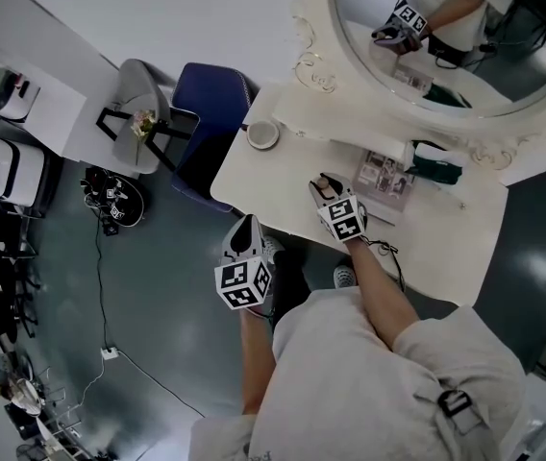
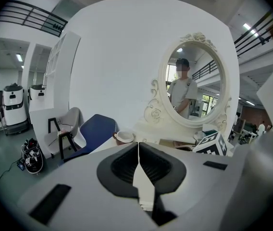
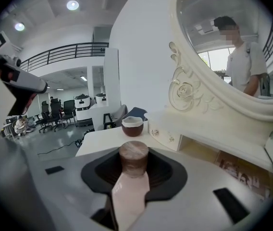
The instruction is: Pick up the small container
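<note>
The small container (image 3: 133,158), a brown round pot with a flat lid, sits upright between the jaws of my right gripper (image 3: 133,170), which is shut on it. In the head view that gripper (image 1: 327,190) is over the front middle of the white dressing table (image 1: 446,229); the container is mostly hidden there. My left gripper (image 1: 245,234) hangs off the table's front edge, to the left of the right one. Its jaws (image 2: 138,154) meet in a thin line, with nothing between them.
A brown bowl with a white lining (image 1: 262,134) (image 3: 132,126) stands at the table's left end. An oval ornate mirror (image 1: 446,36) backs the table, with a shelf of printed cards (image 1: 385,176) below it. A blue chair (image 1: 208,128) and a grey chair (image 1: 141,104) stand to the left.
</note>
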A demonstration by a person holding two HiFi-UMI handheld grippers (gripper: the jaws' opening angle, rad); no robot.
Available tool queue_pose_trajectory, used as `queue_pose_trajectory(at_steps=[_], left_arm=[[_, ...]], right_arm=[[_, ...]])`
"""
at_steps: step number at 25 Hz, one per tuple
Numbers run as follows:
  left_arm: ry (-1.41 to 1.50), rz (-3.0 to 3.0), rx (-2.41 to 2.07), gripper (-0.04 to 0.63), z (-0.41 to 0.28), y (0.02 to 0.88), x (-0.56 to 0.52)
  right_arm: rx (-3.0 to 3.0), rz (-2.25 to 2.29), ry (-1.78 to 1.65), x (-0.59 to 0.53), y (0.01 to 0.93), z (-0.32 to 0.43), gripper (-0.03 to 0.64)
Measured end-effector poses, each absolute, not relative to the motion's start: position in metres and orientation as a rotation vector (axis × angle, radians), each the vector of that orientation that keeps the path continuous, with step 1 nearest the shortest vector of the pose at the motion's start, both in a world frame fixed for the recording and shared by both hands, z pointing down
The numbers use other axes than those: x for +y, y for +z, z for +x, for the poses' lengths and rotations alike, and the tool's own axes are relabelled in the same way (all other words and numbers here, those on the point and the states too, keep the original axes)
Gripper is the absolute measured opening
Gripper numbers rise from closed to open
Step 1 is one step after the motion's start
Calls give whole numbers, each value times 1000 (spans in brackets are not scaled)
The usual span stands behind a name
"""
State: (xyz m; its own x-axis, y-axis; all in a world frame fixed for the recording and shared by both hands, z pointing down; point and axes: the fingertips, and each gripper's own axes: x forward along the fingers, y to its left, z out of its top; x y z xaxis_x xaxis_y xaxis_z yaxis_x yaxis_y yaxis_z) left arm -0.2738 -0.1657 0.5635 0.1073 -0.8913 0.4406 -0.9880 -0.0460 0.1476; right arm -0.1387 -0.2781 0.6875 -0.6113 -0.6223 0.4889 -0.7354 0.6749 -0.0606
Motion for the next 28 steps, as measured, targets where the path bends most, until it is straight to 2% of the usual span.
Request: queue_pose_trajectory(at_steps=[17, 28], left_arm=[[247, 2104, -1759, 29, -234, 545, -169], [264, 2126, -1769, 29, -209, 538, -162]], right_arm=[[-2534, 1108, 496, -285, 625, -95, 137], [-2599, 1051, 391, -272, 567, -73, 137]])
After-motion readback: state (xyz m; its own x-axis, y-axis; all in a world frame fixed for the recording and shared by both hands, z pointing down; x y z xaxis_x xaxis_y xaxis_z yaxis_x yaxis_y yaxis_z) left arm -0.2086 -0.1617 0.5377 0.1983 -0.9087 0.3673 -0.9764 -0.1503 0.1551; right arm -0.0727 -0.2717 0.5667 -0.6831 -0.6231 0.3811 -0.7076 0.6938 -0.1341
